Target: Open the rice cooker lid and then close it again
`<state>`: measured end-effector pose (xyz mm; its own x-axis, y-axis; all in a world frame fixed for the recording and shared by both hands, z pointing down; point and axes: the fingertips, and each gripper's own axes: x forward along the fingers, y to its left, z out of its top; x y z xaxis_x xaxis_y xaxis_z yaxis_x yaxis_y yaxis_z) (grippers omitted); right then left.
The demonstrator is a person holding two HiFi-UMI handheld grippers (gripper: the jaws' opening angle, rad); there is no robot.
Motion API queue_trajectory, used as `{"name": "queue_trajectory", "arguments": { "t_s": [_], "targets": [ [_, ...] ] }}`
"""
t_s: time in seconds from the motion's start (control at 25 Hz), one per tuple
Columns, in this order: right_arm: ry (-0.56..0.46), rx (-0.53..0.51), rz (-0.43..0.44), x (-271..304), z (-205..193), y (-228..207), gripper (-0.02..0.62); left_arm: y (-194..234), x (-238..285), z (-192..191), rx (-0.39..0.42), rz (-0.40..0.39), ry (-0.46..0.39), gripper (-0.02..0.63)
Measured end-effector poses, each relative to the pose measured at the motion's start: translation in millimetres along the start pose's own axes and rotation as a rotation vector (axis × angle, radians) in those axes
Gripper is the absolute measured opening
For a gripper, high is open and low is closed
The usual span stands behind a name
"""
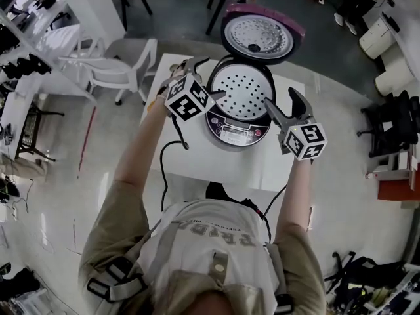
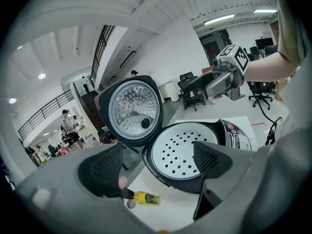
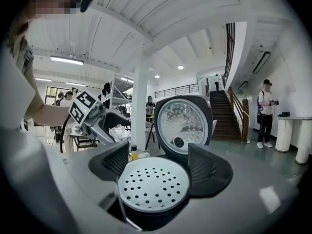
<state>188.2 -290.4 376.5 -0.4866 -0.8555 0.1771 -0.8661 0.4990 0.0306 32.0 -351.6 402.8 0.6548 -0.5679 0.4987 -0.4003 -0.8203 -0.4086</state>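
1. White desk carries the rice cooker, with its control panel facing 6 o'clock.
2. Its lid stands fully open, hinged at the cooker's 12 o'clock.
3. A white perforated tray covers the pot's mouth.
4. Left tongs hover at the cooker's 9 o'clock, released and gripping nothing.
5. Right tongs hover at 3 o'clock, also released and empty.
6. A small yellow bottle sits on the desk near the cooker's 9 o'clock side.
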Motion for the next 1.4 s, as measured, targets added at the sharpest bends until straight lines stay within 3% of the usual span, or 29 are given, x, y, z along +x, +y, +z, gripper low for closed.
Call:
{"name": "queue_trajectory", "arguments": {
  "t_s": [0.64,0.92,1.4],
  "targets": [
    [0.030,-0.008,-0.031,51,3,-73,0.367,66,60,-2,-0.016,0.018,0.038,0.468],
    [0.074,-0.051,-0.021,73,3,-108,0.374,99,79,-8,-0.029,0.040,0.052,0.468],
    [0.066,-0.063,0.012,105,12,-142,0.396,129,111,-5,0.003,0.032,0.078,0.469]
  ]
}}
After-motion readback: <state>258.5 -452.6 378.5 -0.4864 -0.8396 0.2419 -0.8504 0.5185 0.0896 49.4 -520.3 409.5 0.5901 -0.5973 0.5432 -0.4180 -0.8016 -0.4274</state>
